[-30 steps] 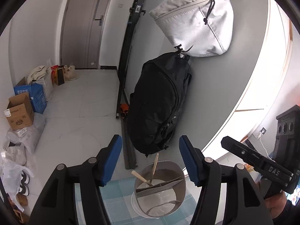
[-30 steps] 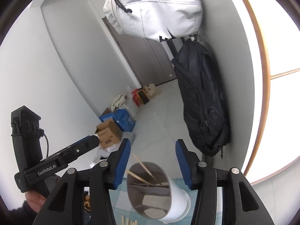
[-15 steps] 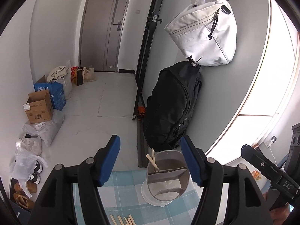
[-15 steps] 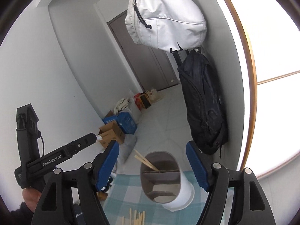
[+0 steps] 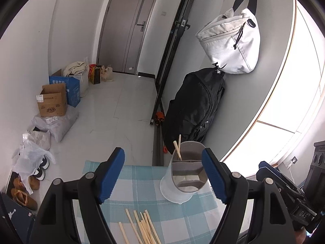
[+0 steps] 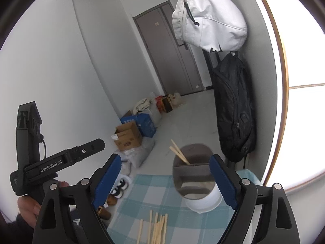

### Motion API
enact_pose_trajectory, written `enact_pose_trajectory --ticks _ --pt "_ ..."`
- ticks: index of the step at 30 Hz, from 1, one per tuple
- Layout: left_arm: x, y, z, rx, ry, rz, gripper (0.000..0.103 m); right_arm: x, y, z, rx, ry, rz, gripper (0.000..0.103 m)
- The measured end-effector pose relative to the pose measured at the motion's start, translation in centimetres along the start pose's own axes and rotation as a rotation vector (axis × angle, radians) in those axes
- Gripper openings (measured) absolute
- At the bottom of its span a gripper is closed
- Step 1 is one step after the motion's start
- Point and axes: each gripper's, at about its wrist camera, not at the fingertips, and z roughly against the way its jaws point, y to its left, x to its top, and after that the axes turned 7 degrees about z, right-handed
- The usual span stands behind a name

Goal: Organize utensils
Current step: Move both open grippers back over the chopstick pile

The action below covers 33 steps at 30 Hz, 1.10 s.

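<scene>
On the checked tablecloth [image 5: 142, 185], a white divided holder [image 5: 183, 174] was set toward the far right corner, with 2 chopsticks [image 5: 177, 146] leaned in its far compartment. Loose chopsticks [image 5: 142, 226] were spread by the near edge. The left gripper [image 5: 163, 175] and right gripper [image 6: 165, 180] were opening, nothing grasped.

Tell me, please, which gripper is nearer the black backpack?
Right, probably: the right gripper, jaws opening empty, has the black backpack ahead-right; the left gripper, also opening empty, sits farther left.
</scene>
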Motion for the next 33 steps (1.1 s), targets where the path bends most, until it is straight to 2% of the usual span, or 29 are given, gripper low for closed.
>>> enact_pose_trajectory --ticks 6,11,13,17,20,23,25,30,33 --pt "-2.5 2.3 0.0 0.042 0.022 0.008 0.075 -2.9 1.1 -1.3 0.009 0.044 0.027 0.099" --pt "-5.2 5.0 -1.0 0.110 0.047 0.016 0.081 -5.8 2.0 -3.2 0.023 0.096 0.080 0.099" --pt "-6.3 6.1 -2.0 0.150 0.078 0.011 0.081 -7.2 2.2 -4.3 0.019 0.115 0.104 0.102" --pt "-8.9 8.3 -4.4 0.207 0.193 0.027 0.081 -9.7 2.1 -6.4 0.019 0.183 0.140 0.103" --pt "-10.8 9.2 -6.7 0.285 0.295 0.002 0.081 -10.8 1.9 -7.5 0.046 0.231 0.122 0.103" --pt "-12.6 9.8 -9.0 0.315 0.423 -0.007 0.081 -10.9 1.7 -7.7 0.025 0.215 0.123 0.103" --pt "-13.6 10.2 -9.8 0.355 0.456 -0.014 0.081 -11.1 1.4 -8.0 0.016 0.214 0.107 0.103" --pt "-14.5 11.3 -10.5 0.361 0.529 0.020 0.081 -11.4 1.1 -9.2 0.010 0.267 0.074 0.103" --pt "-14.7 11.4 -11.0 0.374 0.555 0.021 0.081 -11.4 1.5 -9.5 -0.040 0.274 0.108 0.103"
